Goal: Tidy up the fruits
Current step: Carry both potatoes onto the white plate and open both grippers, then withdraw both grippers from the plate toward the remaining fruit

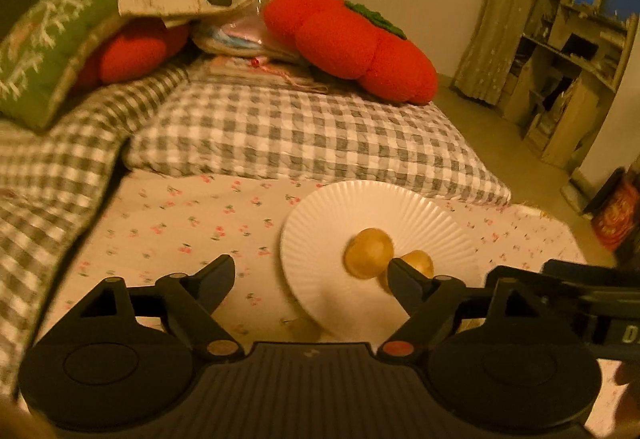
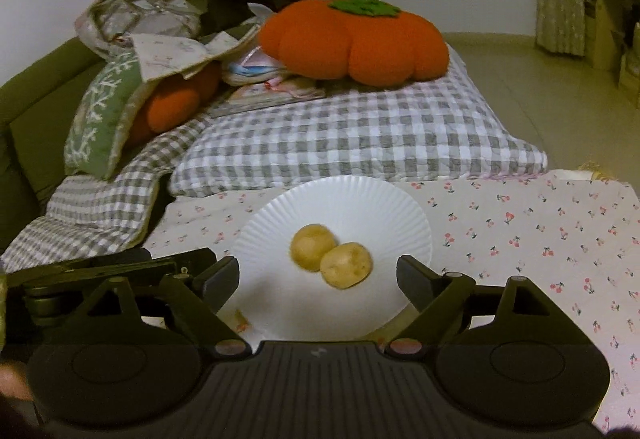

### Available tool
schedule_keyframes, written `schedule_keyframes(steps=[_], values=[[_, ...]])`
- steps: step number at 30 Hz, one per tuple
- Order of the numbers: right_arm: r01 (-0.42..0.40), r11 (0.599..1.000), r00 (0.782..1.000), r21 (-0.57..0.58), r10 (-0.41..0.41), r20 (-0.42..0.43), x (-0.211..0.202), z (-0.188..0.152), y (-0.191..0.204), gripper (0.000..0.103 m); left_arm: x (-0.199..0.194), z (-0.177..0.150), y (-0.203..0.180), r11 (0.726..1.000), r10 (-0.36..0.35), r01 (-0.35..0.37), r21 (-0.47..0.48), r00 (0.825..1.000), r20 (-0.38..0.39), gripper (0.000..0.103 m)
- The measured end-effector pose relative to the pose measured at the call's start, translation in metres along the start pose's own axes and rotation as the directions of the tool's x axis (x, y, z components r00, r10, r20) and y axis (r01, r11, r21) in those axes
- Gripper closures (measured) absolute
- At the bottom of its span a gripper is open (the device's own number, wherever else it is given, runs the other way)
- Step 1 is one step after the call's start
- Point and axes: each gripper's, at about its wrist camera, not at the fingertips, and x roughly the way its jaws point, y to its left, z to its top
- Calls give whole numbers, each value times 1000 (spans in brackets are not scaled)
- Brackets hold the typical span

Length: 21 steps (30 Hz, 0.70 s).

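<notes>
Two round yellow-brown fruits [image 2: 331,259] sit touching on a white ribbed plate [image 2: 360,199], set on a cherry-print cloth [image 2: 520,231] beside a grey checked quilt [image 2: 360,135] and orange pumpkin cushion [image 2: 356,39]. Left gripper [image 1: 311,281] and right gripper [image 2: 318,279] hover, jaws spread, empty.
</notes>
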Motion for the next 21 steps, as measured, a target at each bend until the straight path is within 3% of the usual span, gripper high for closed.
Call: schedule_keyframes(steps=[8,13,21], values=[[27,999,999,-35,-26,25,-22,-16,12,13,-29,-10,-1,994,92,-93,64,995,28,17],[79,994,996,-71,-77,36,-31,-27,15,12,-37,-14,-3,992,97,-98,74,995,24,15],[59,996,998,-63,-60,-22,-28,-38,18,10,-42,-23,5,994,86,-84,69,996,-25,12]])
